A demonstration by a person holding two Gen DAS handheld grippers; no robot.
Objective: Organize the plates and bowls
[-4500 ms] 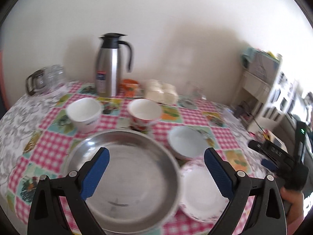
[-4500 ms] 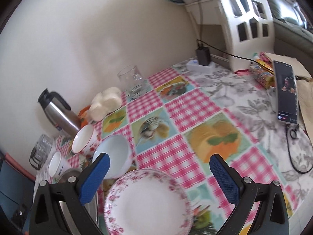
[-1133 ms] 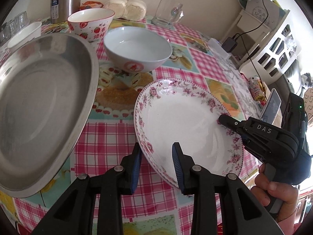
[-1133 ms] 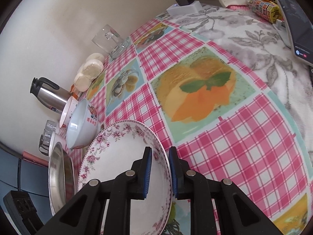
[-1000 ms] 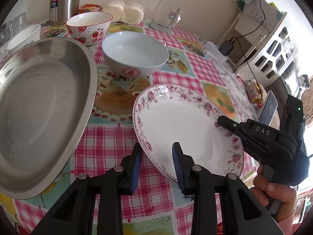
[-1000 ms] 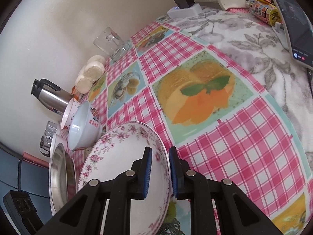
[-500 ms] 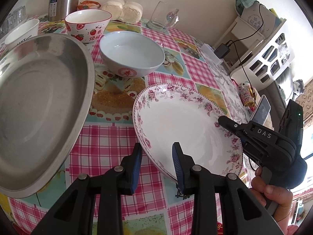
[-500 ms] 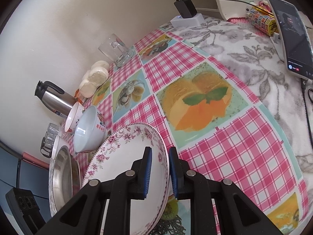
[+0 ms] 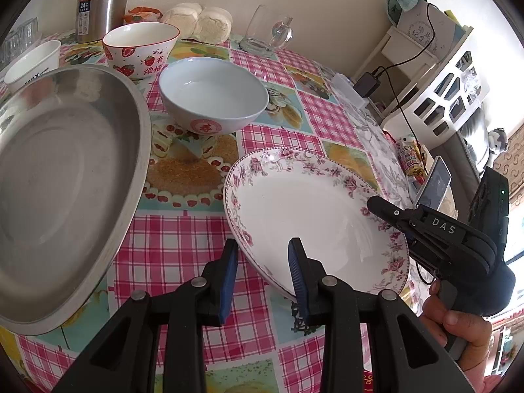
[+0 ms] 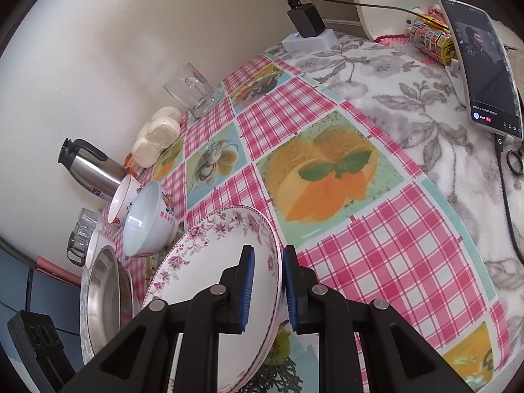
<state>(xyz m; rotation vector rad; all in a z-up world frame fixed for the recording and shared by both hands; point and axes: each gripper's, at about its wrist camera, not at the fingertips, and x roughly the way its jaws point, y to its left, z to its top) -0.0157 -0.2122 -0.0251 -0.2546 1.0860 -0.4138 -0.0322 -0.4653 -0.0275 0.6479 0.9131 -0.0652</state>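
A white plate with a pink floral rim (image 9: 311, 216) hangs tilted a little above the checked tablecloth, held from two sides. My left gripper (image 9: 263, 267) is shut on its near rim. My right gripper (image 10: 267, 281) is shut on the opposite rim, and in the left wrist view it reaches in from the right, a person's hand (image 9: 458, 321) on its handle. Left of the plate lies a large steel basin (image 9: 65, 170). Behind the plate stand a pale blue bowl (image 9: 213, 95), a strawberry-print bowl (image 9: 140, 46) and a small white bowl (image 9: 31, 64).
A steel thermos (image 9: 101, 0), white buns (image 9: 199, 23) and a glass mug (image 9: 268, 31) line the wall. A phone on a stand (image 10: 481, 65), a charger with its cable (image 10: 304, 16) and a white shelf unit (image 9: 442, 75) are on the right, over the grey floral cloth.
In the oldest frames both grippers hung open above the dishes; now each is shut on the floral plate's rim. Over the last second the plate has come slightly clear of the cloth.
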